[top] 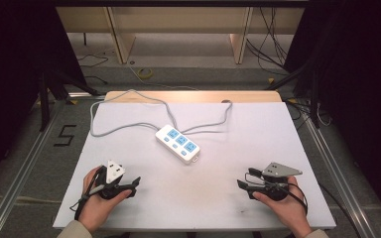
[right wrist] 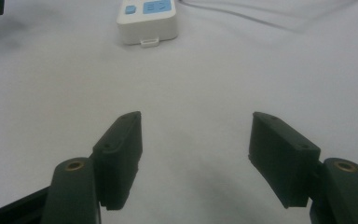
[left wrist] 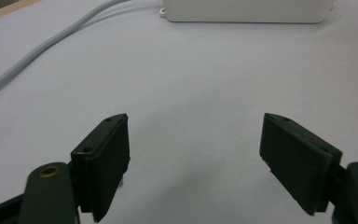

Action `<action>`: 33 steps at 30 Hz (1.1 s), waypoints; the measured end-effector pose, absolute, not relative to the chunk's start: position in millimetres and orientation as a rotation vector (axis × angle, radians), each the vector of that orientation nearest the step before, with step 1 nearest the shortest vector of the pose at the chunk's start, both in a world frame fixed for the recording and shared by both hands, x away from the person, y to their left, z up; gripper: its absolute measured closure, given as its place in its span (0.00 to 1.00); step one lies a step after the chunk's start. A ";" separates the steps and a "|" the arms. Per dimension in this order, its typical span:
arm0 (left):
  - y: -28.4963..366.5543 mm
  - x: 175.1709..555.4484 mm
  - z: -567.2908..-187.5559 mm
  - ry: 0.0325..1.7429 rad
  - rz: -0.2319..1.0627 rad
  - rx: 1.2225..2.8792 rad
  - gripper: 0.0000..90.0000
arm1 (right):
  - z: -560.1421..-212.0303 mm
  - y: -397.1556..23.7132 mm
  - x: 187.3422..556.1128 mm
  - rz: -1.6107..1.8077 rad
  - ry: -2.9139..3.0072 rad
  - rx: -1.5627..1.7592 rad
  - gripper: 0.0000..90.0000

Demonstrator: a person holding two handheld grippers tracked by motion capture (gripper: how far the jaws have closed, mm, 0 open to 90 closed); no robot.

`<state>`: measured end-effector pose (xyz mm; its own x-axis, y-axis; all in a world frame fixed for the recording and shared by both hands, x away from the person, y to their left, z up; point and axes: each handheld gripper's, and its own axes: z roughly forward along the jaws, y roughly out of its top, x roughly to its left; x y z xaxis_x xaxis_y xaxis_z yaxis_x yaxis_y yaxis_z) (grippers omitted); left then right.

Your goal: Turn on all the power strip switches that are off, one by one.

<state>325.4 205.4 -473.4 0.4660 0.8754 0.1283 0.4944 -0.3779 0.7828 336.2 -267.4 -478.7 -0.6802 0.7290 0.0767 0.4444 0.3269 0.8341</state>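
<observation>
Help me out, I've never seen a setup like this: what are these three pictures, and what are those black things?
A person sits at a white table and holds a hand-held gripper in each hand, a tool with two black jaws. The high view looks down from above: left gripper, right gripper. The other two pictures come from cameras riding on each gripper, looking along its own jaws: left gripper, right gripper. Both stand open and hold nothing. On the table lies a white power strip with blue sockets; its grey cable loops toward the far edge.

dim surroundings, soft, perhaps slightly blurred
</observation>
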 end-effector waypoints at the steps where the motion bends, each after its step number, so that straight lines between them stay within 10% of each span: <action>1: 205.6 325.5 -473.4 1.136 0.711 2.036 0.27 | -478.7 -267.3 336.2 1.284 2.285 1.049 0.40; 20: 199.9 340.3 -463.7 1.120 0.673 2.002 0.43 | -479.5 -265.3 337.4 1.300 2.296 1.051 0.39; 33: 193.2 360.6 -459.4 1.103 0.687 2.051 0.99 | -480.7 -262.0 337.9 1.303 2.309 1.038 0.38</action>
